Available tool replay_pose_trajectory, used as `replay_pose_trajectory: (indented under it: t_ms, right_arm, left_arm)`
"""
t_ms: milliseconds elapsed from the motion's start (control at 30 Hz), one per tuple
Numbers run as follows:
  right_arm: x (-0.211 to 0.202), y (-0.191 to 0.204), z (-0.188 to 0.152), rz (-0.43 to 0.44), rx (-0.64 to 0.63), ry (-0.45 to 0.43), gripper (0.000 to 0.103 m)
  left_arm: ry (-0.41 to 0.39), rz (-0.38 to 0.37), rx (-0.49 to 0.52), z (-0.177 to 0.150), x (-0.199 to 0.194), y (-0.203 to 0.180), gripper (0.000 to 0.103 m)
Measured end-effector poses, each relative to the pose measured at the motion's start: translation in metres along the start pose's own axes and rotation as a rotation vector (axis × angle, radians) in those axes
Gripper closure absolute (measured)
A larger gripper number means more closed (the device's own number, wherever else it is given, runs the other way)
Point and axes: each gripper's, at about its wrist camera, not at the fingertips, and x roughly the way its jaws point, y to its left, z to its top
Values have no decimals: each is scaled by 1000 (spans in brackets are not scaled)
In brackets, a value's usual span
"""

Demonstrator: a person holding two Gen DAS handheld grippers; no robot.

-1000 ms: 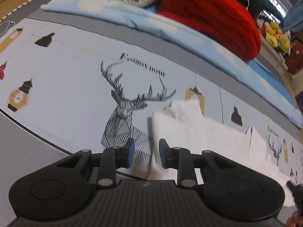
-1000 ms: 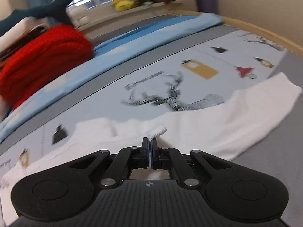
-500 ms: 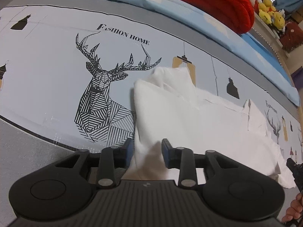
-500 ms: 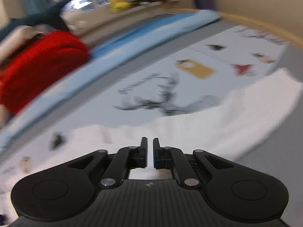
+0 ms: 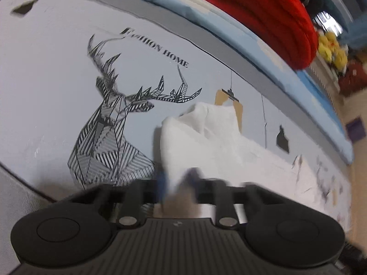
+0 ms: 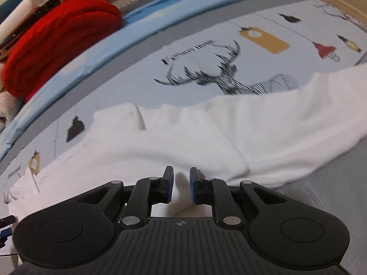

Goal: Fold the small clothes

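Fingers (image 5: 161, 184) of the left gripper (image 5: 177, 183) were smeared by blur, so their exact gap could not be read off the picture, yet white cloth ran down between them and they had just been closing; they were pinched nearly together on the near corner of the white garment (image 5: 206, 142). That corner rose toward them in a peak, with a folded flap standing up behind it. Fingers (image 6: 169, 184) of the right gripper (image 6: 181, 184) stood a little apart, having just been opening; a fold of the same white garment (image 6: 174, 142) lay in the gap between the blue pads, and I could not tell whether the pads touched it.

The garment stretched sideways across the bed cover (image 5: 57, 80), one end lying over the edge of the printed panel onto the grey border. Just beside its corner in the left view was the striped deer print (image 5: 110, 137) under the words "FASHION HOME". Beyond it, a pale blue quilt (image 5: 229, 29) ran along the far side of the bed, and on that lay a folded red blanket (image 5: 263, 11). Yellow soft toys (image 5: 332, 48) sat, blurred, past the blanket's end.
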Motion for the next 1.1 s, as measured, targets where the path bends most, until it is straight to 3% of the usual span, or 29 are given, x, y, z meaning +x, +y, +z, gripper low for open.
replay_pose_trajectory:
  t_ms: [133,200,267,300,367,500,567,667,733,867,933,1000,1033,1100]
  right_arm:
    - [-2,9,6,35,-12,-22,88]
    - [-1,15,6,53,-28,-18,88]
    - [3,18,5,50,-37,3,88]
    - [6,19,4,45,-37,20,88]
    - [13,17,0,2,-34,53,88]
    - [23,13,-5,-35,-36,84,88]
    - [23,15,-7,-40,-48,81,88]
    - [20,18,-6,-45,-56,69,88]
    - [18,19,-5,-40,-58,56,88]
    - [17,17,-3,-41,-49,55,88]
    - [21,13,-3,-44,-43,76,88]
    - [24,9,-4,-39,-32,97,88]
    - [22,8,-3,-34,-26,97,88]
    - [15,8,1,-30,-14,85,86]
  left_arm:
    - [-134,92,88,8,-26,-4,99]
    - [-145,125,135,11,-30,-7,98]
    - [-119,166,157,11,-32,-12,86]
    - [-128,205,178,10,-38,-17,71]
    - [-185,231,210,5,-55,-27,67]
    - [-78,107,194,-10,-55,-31,67]
    - [2,138,190,-18,-40,-23,67]
    - [119,257,183,-29,-12,1,68]
    - [98,239,141,-28,-21,6,69]
    - [-1,162,203,-27,-42,-11,68]
    - [74,191,187,-31,-25,-7,68]
    - [149,214,97,-35,-11,9,68]
    - [133,220,84,-34,-15,8,68]
    - [49,252,153,-28,-34,-9,66]
